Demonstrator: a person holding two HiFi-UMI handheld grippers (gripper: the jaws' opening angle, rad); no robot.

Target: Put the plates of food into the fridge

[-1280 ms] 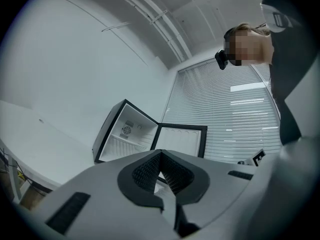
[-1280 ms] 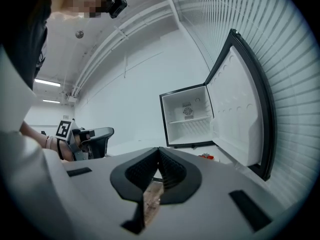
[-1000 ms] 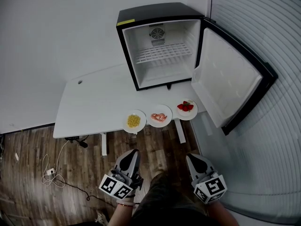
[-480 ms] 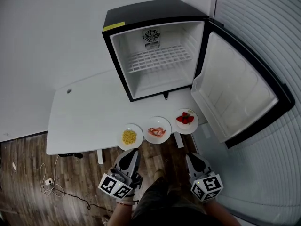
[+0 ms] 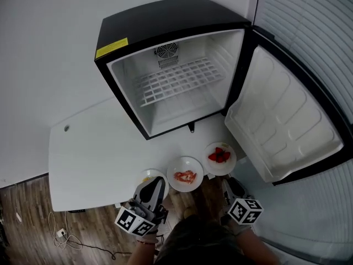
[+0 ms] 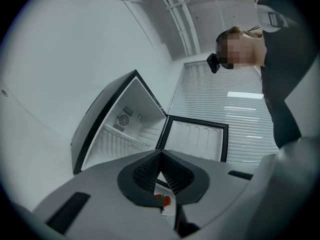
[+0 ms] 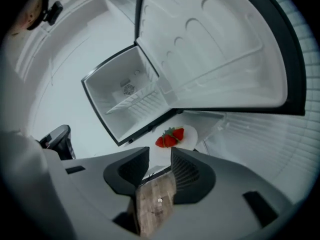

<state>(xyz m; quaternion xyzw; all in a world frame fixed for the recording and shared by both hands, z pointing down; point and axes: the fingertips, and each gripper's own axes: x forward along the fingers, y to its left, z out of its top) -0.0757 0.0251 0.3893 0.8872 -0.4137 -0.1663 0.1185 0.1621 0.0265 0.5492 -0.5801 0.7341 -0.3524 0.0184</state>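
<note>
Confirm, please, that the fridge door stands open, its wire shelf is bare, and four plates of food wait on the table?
Not four: the head view shows three plates, with yellow food, pink food and strawberries. The door and bare shelf are right.

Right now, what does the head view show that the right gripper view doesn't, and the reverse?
Head view only: the plate of yellow food, partly hidden by the left gripper, the plate of pink food, and the yellow label on the fridge top.
Right gripper view only: the right gripper seen along its own jaws, which stand apart, have just been opening, and have nothing between them.
Both: the open fridge, its wire shelf, its door and the plate of strawberries.
</note>
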